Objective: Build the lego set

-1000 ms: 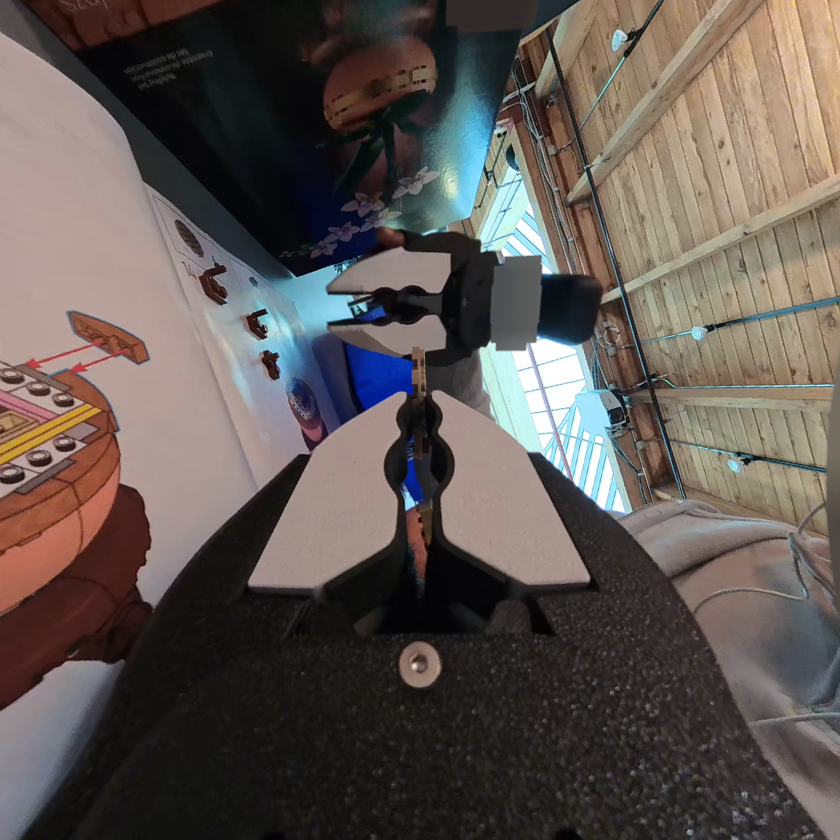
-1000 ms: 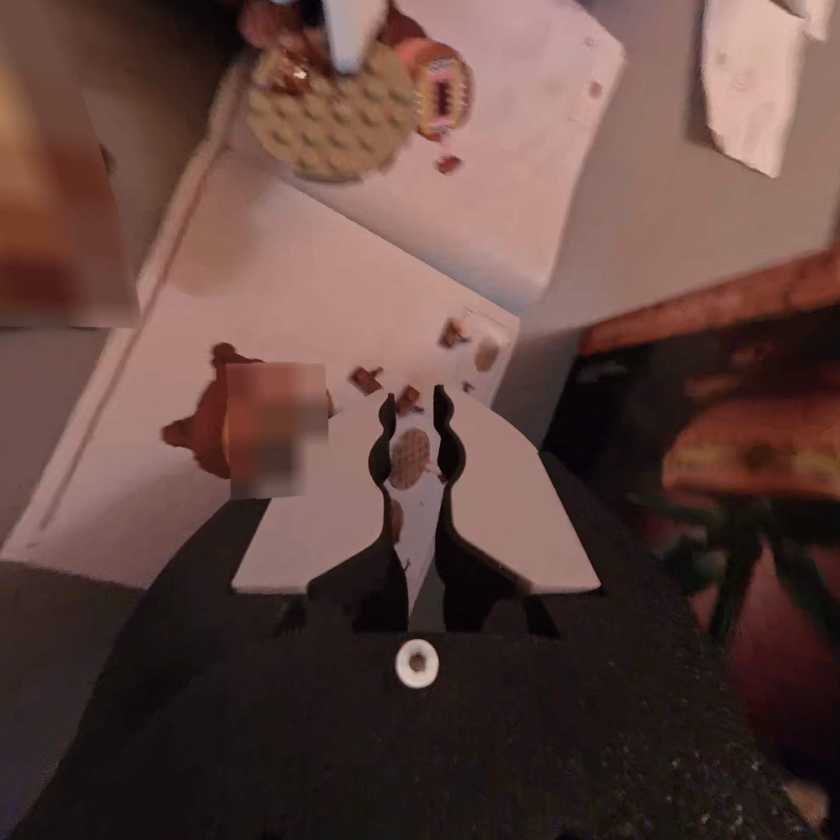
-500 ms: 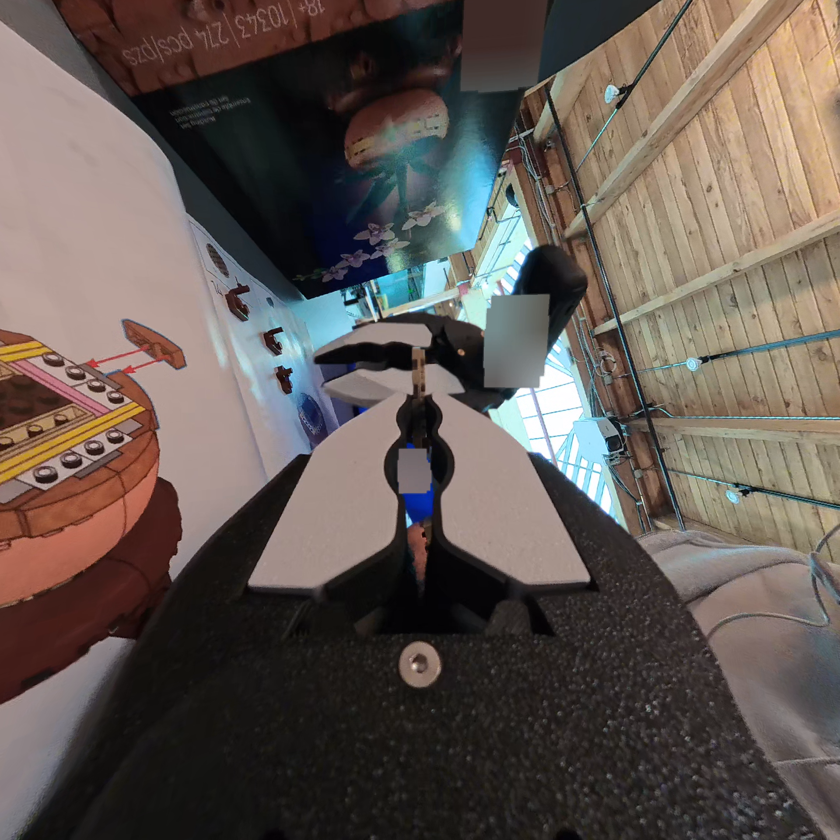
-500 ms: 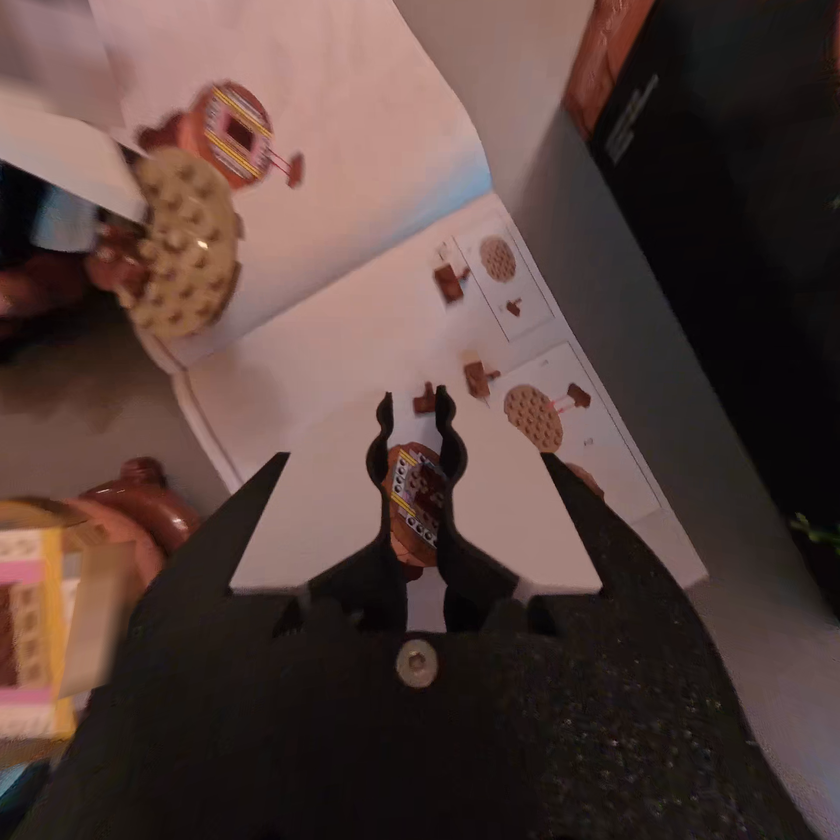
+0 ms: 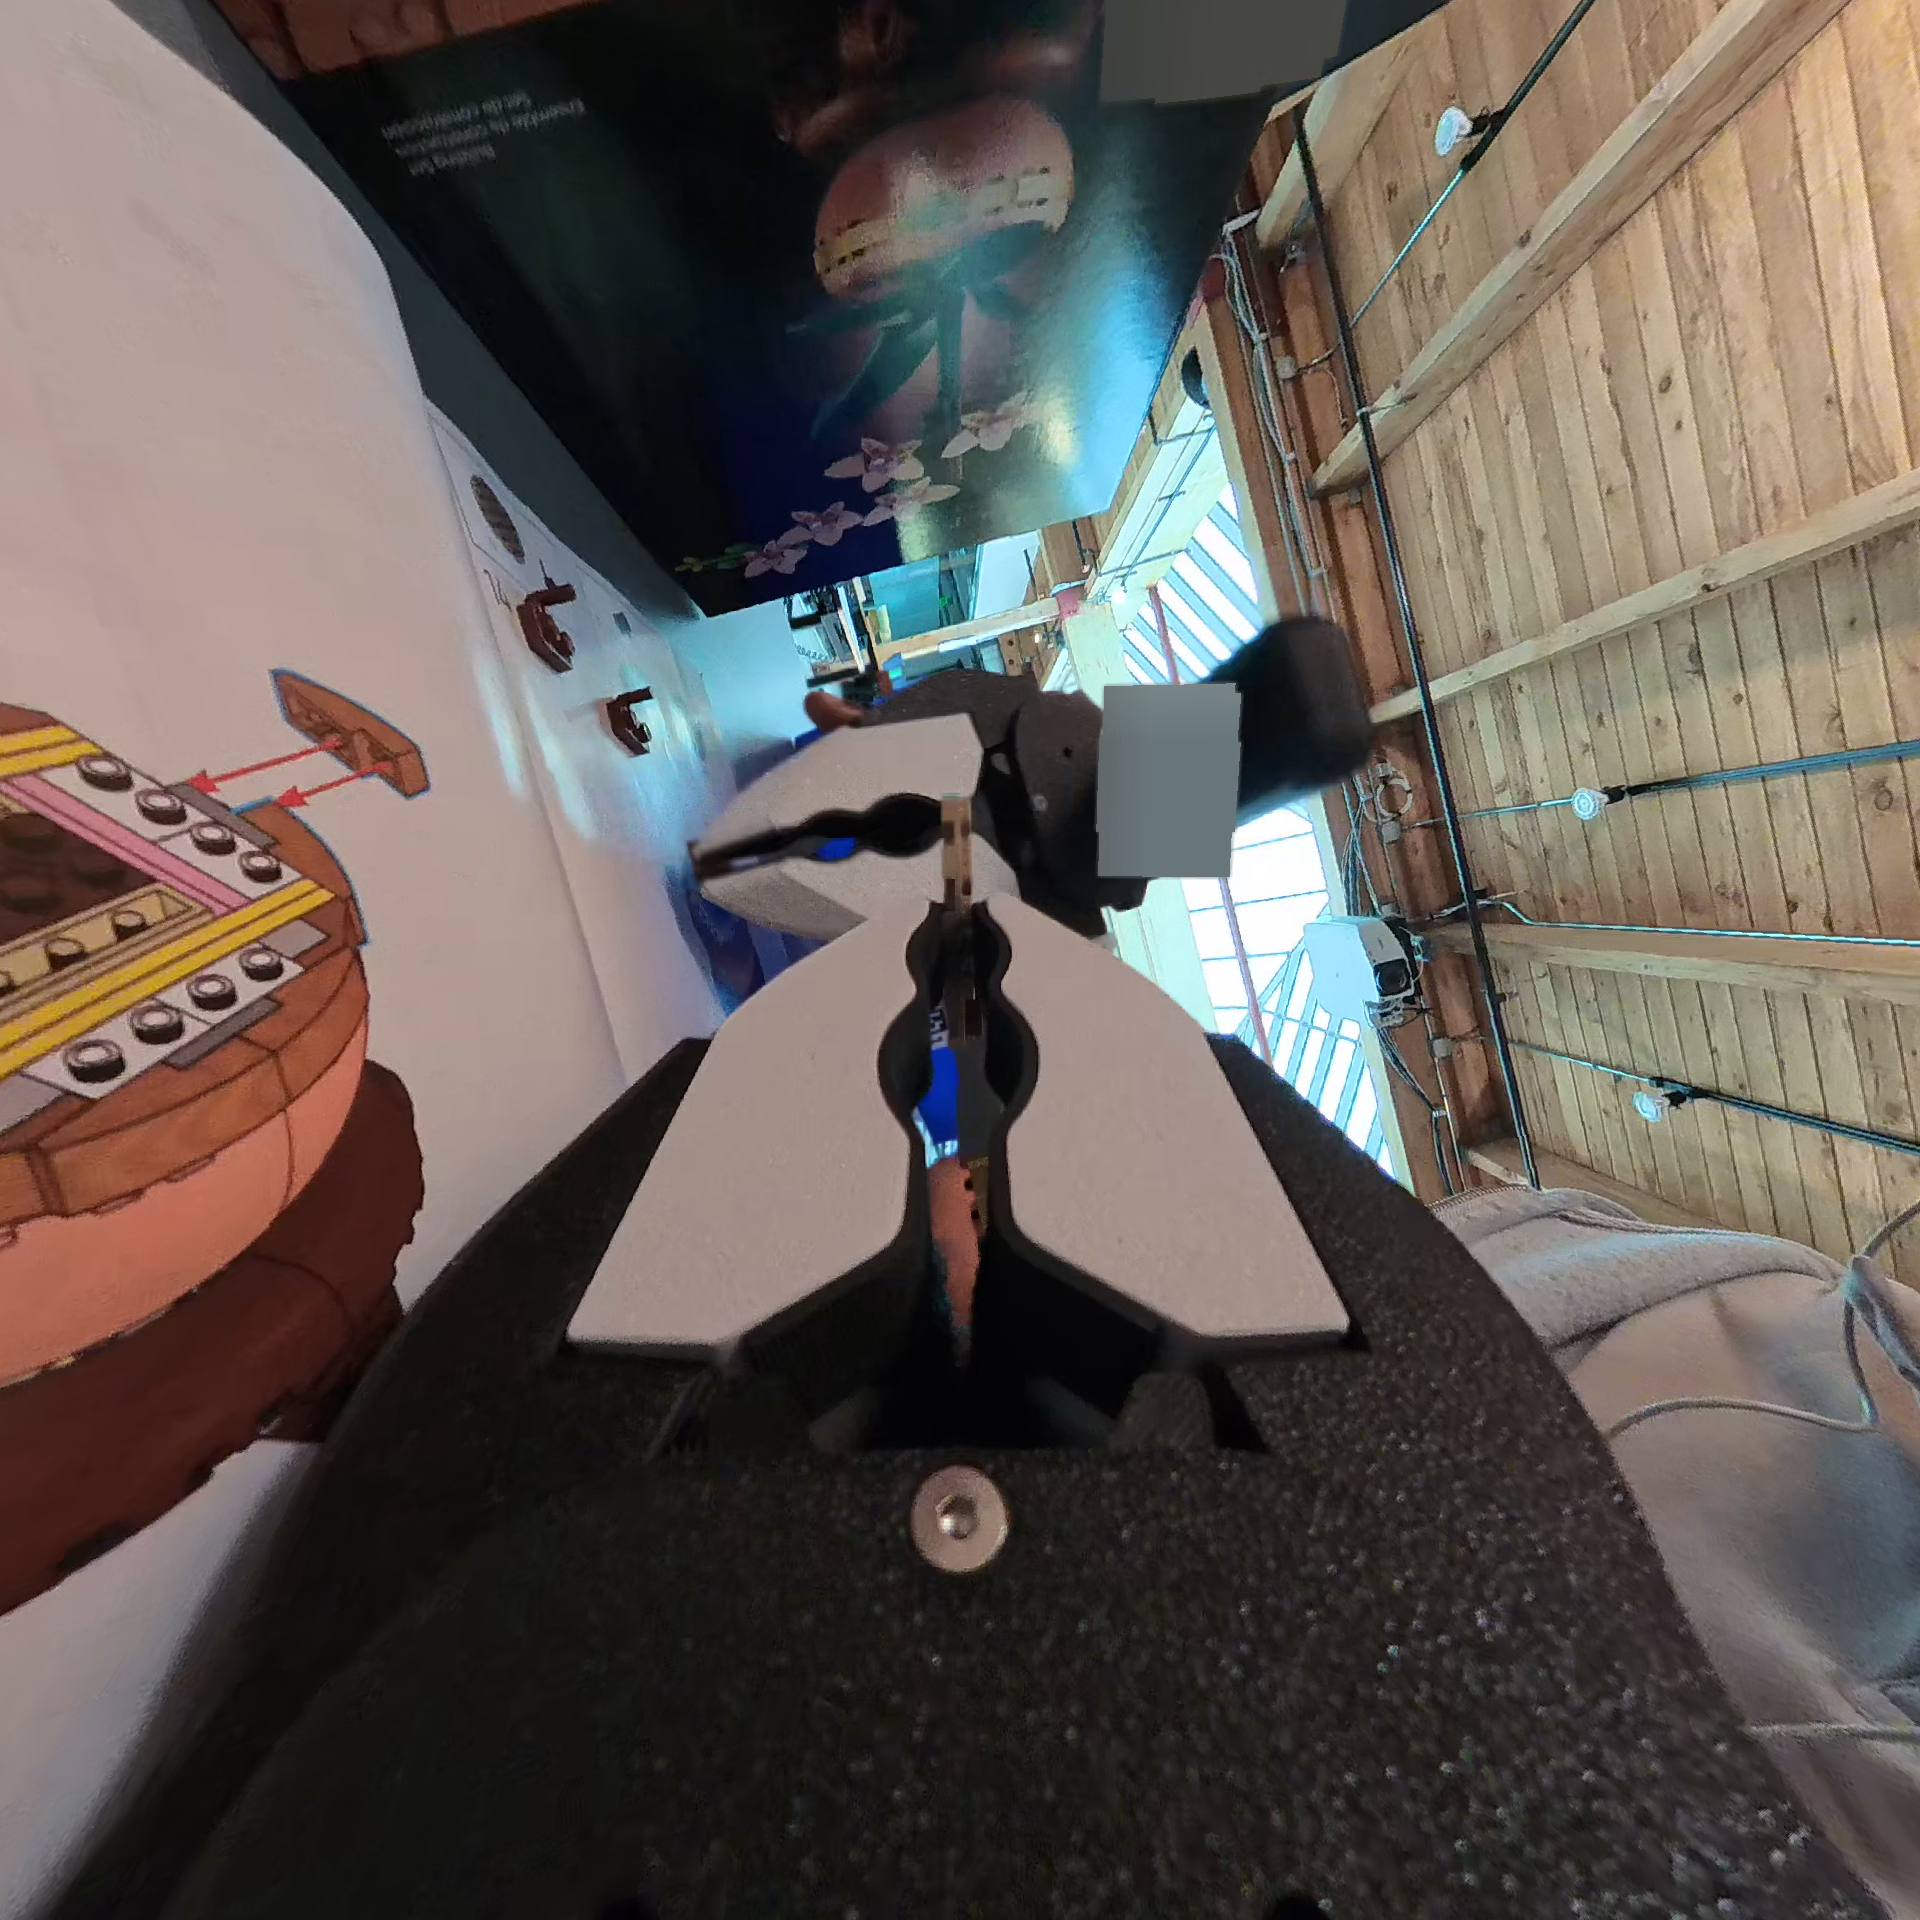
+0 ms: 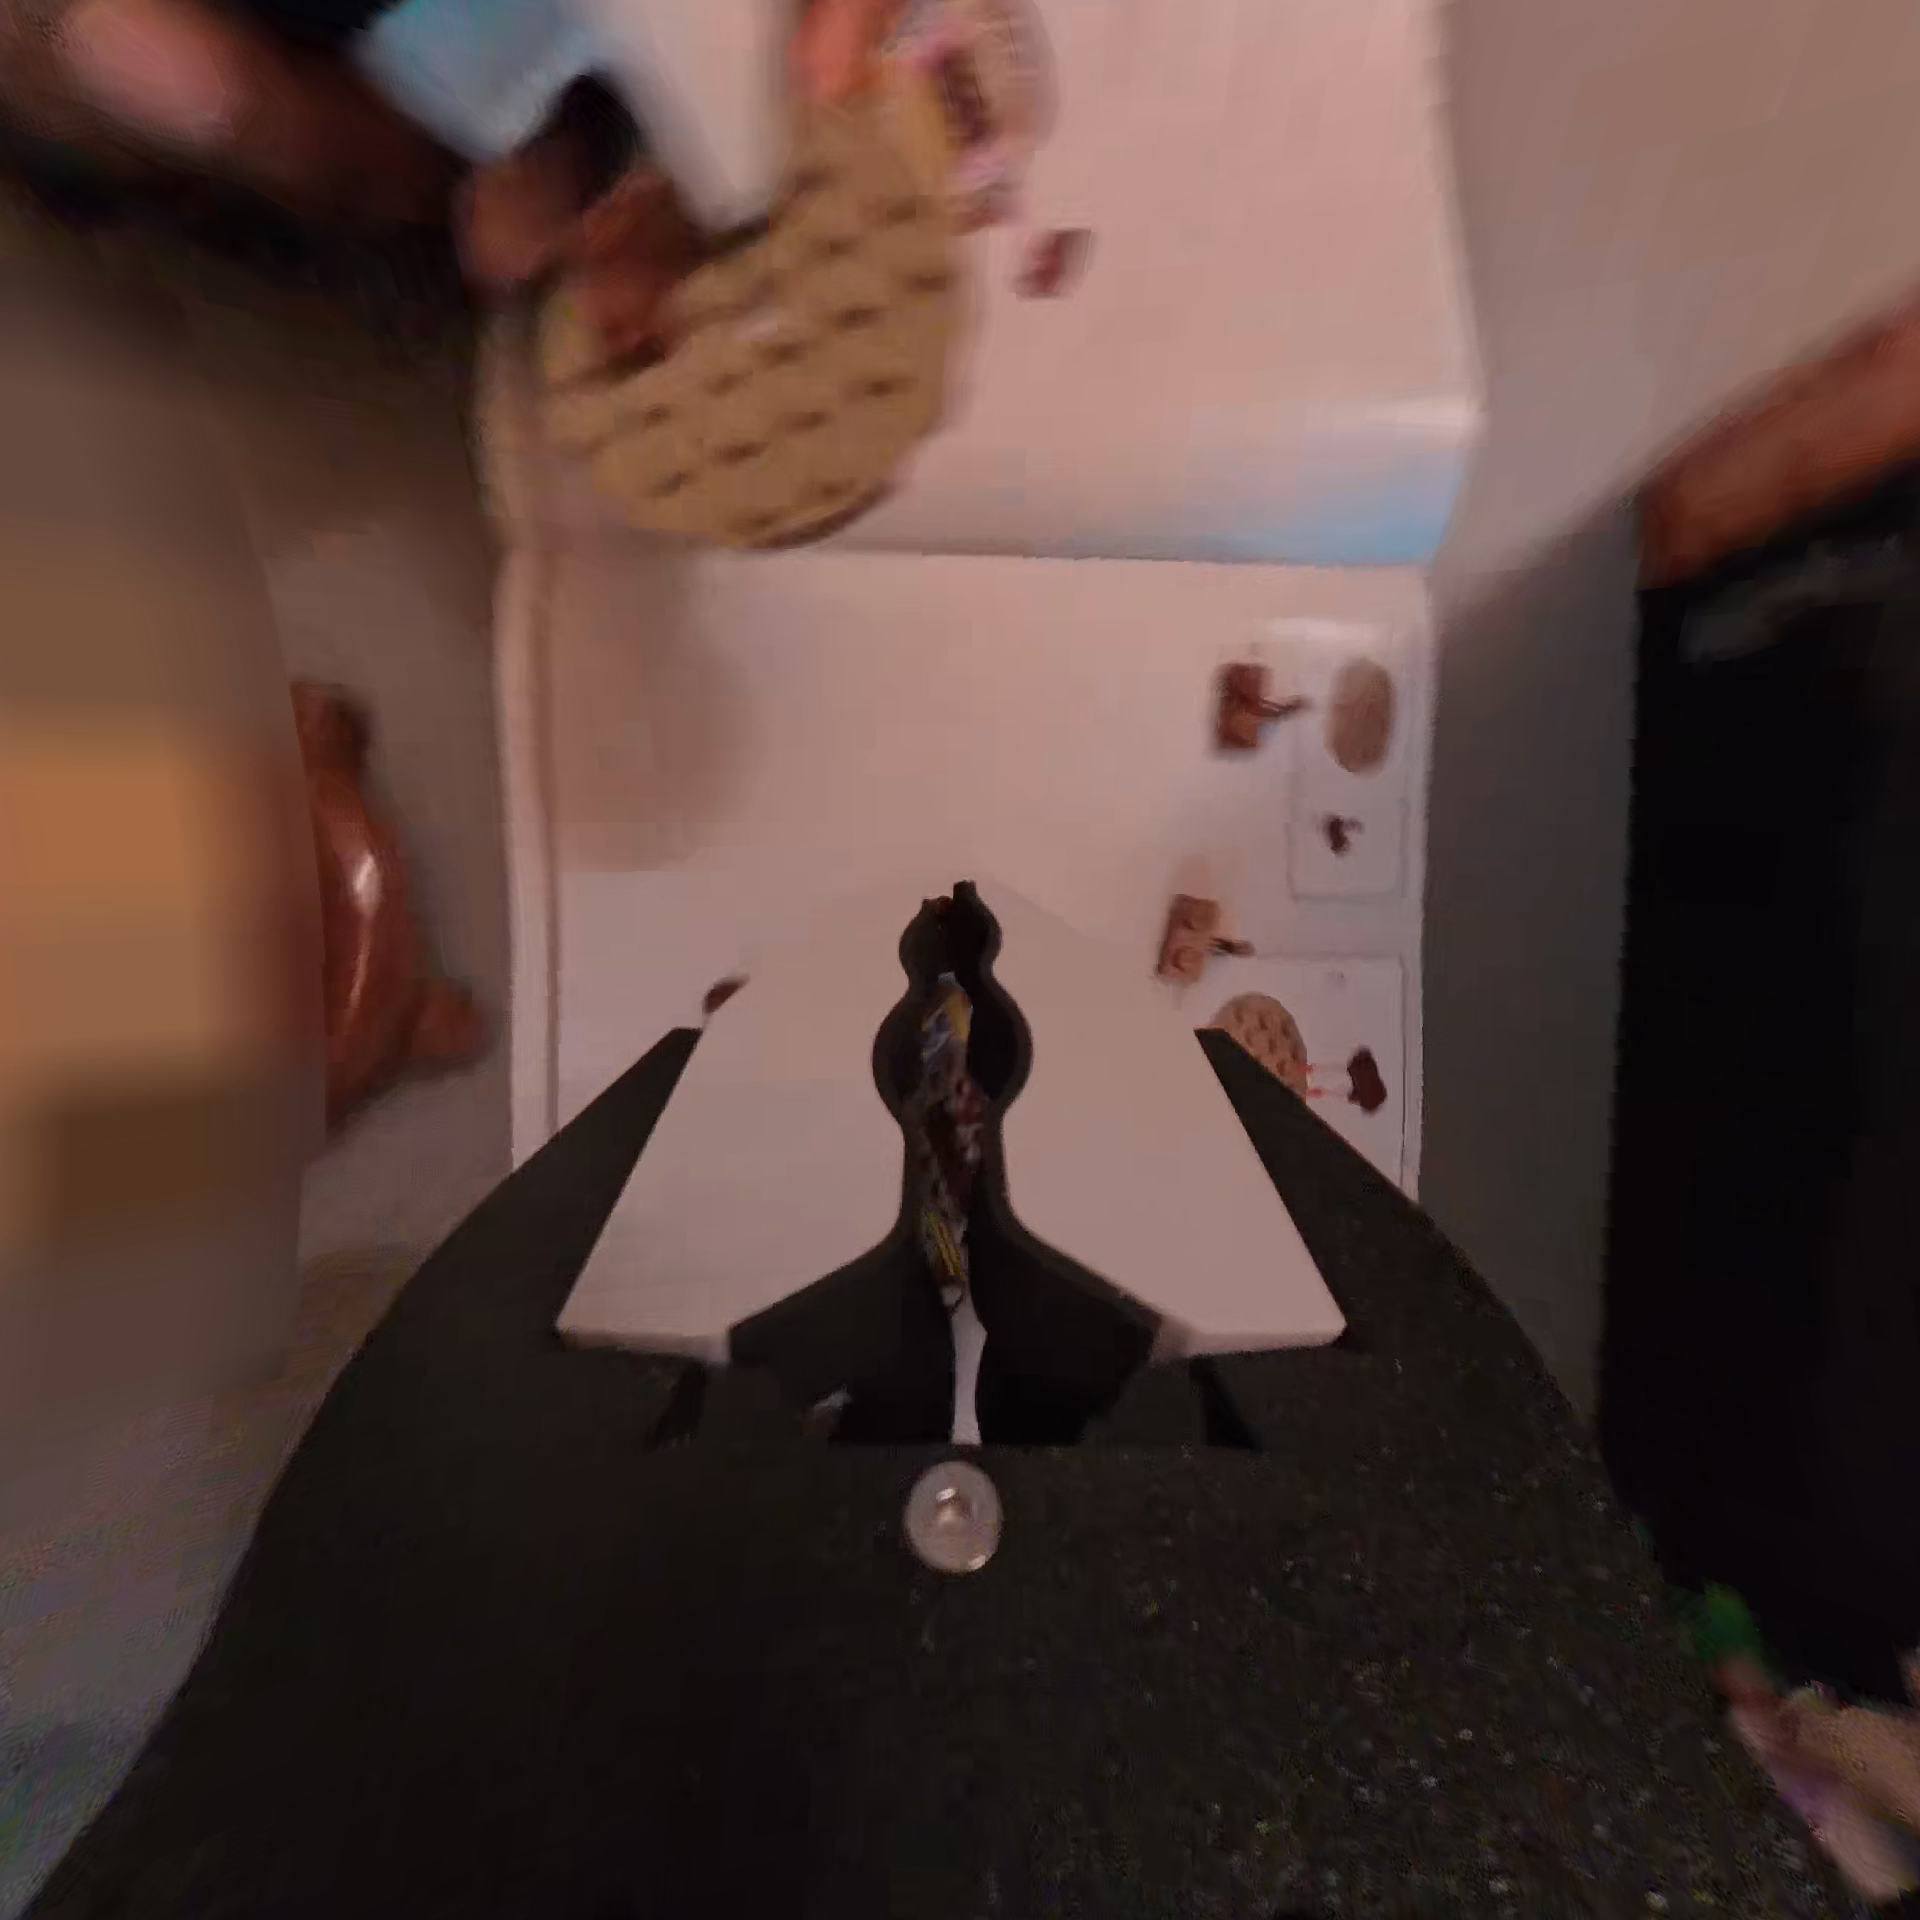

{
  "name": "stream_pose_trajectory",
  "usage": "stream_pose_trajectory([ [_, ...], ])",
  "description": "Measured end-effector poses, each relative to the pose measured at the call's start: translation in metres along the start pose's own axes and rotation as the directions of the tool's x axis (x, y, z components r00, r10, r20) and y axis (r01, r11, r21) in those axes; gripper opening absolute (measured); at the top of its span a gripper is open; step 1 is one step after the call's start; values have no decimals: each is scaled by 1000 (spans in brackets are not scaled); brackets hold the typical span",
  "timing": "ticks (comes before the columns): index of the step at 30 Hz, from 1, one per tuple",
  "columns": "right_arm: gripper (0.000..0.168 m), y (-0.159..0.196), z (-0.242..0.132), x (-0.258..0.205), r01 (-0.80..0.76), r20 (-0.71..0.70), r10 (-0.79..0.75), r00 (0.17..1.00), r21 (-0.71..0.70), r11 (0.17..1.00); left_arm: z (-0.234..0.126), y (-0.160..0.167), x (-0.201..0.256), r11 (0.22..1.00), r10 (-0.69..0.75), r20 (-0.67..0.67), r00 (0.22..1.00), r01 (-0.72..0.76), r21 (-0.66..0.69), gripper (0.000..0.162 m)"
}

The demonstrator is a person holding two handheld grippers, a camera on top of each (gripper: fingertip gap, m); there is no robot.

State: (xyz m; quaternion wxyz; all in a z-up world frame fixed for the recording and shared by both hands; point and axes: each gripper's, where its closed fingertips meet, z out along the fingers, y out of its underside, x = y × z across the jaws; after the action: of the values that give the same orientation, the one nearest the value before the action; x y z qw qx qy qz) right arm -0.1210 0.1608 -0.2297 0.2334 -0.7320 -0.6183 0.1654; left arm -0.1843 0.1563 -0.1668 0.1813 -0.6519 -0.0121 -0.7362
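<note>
**Tan round plate held up, a small brown piece comes next**

The left tongs are pressed together on the tan round plate, which is seen edge-on in the left wrist view: a thin strip that stands out past the tips. In the right wrist view the same plate shows its studded face, high at the top of the picture and blurred, above the open instruction booklet that lies on the table. Something brown seems to sit on the plate near the grip, but the blur hides what it is.

The right tongs are nearly pressed together. Something dark shows at the very tips, and I cannot tell if it is a small piece or only shadow. In the left wrist view the right tongs lie just beside the plate edge and look close to shut as well.

The booklet page shows a small brown piece going onto a round tan plate, so I judge that this is the step in hand. The dark set box stands behind the booklet.

The next move calls for care: the right tongs must bring a small brown piece to the right studs and press it straight on, while the left tongs hold the plate firm. A thin plate held by its edge can turn under pressure.
</note>
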Motion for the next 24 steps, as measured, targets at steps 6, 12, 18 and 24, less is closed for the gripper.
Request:
stream_pose_trajectory([
  [6,15,-3,-9,-14,347,74,-350,934,48,937,-5,-1,0,1000,-3,6,1000,3,-13,3],
  [12,21,0,-15,-14,183,-27,-181,983,54,982,-6,-2,1,1000,3,2,1000,-3,-1,3],
  [18,8,-1,-14,-33,-369,-65,384,921,168,914,-4,0,-1,1000,-10,3,1000,10,-18,4],
  [24,8,3,-7,-29,-478,-106,498,861,166,862,-3,2,-2,999,-12,12,1000,13,-37,4],
])
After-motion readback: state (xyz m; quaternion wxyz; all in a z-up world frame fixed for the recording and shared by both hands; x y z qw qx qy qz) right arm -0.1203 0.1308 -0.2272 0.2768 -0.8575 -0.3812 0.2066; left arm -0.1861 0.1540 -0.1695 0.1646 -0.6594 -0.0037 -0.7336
